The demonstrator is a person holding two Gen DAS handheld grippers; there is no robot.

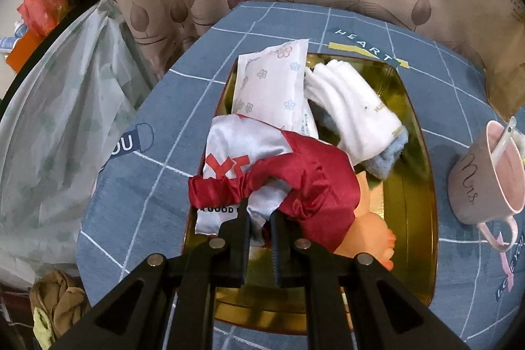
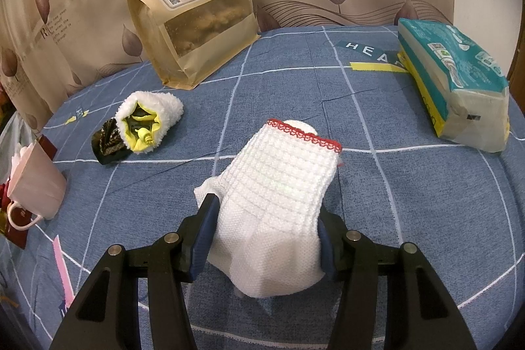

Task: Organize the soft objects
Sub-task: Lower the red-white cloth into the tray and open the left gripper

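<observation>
- At nine o'clock in the left wrist view, a pale translucent plastic bag (image 1: 62, 107) hangs beside the tabletop (image 1: 141, 199), which wears a blue grid-patterned cloth.
- At the centre, a gold tin tray (image 1: 416, 186) sits on that cloth and holds a heap of soft things.
- At twelve o'clock in the tray lies a white flower-printed packet (image 1: 272, 81); a white sock (image 1: 354, 110) lies at one o'clock just beside it, resting on a light blue sock (image 1: 384, 159).
- At six o'clock, the left tongs (image 1: 261, 215) have their jaws nearly together, with a fold of the red and silver satin cloth (image 1: 295, 173) between them; whether the pads press on it cannot be told.
- At four o'clock under the cloth, an orange toy (image 1: 377, 228) shows.
- At three o'clock, a grey mug (image 1: 475, 182) with a pink inside stands on the cloth, apart from the tray.
- At nine o'clock in the right wrist view stands that mug; a fluffy white pouch (image 2: 154, 117) with yellow lining lies at ten o'clock.
- At eleven o'clock, a kraft snack bag (image 2: 190, 5) stands upright.
- At six o'clock, the right tongs (image 2: 265, 235) are clamped on a white knitted cloth (image 2: 282, 186) with red trim.
- At two o'clock lies a teal tissue pack (image 2: 456, 81).
</observation>
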